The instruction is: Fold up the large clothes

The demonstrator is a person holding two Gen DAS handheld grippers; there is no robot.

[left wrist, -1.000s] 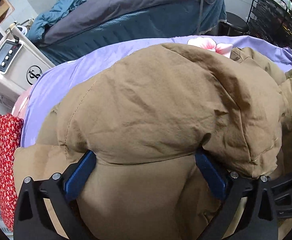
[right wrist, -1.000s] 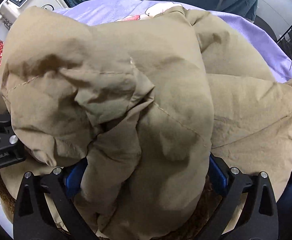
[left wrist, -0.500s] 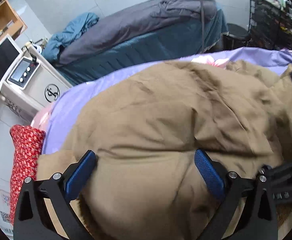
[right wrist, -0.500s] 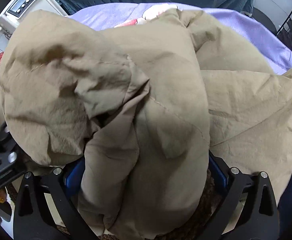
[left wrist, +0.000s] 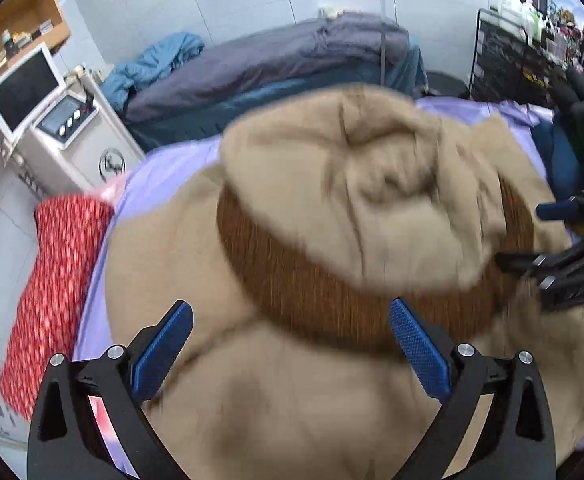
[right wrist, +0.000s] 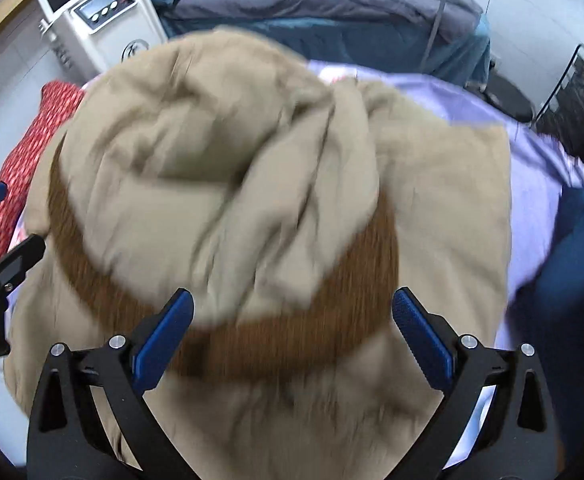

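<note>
Lavender bedsheet [left wrist: 164, 168], one tan coat [right wrist: 431, 208], two spread grippers

A white machine [left wrist: 72, 136] with a screen stands beside a grey-covered bed [left wrist: 268, 64], a red patterned cloth [left wrist: 52, 280] perhaps hanging nearby.

Matt tan cloth coat [left wrist: 292, 400] with ribbed brown knit band [left wrist: 311, 304]; purple sheet [left wrist: 164, 168] looks smooth.
</note>
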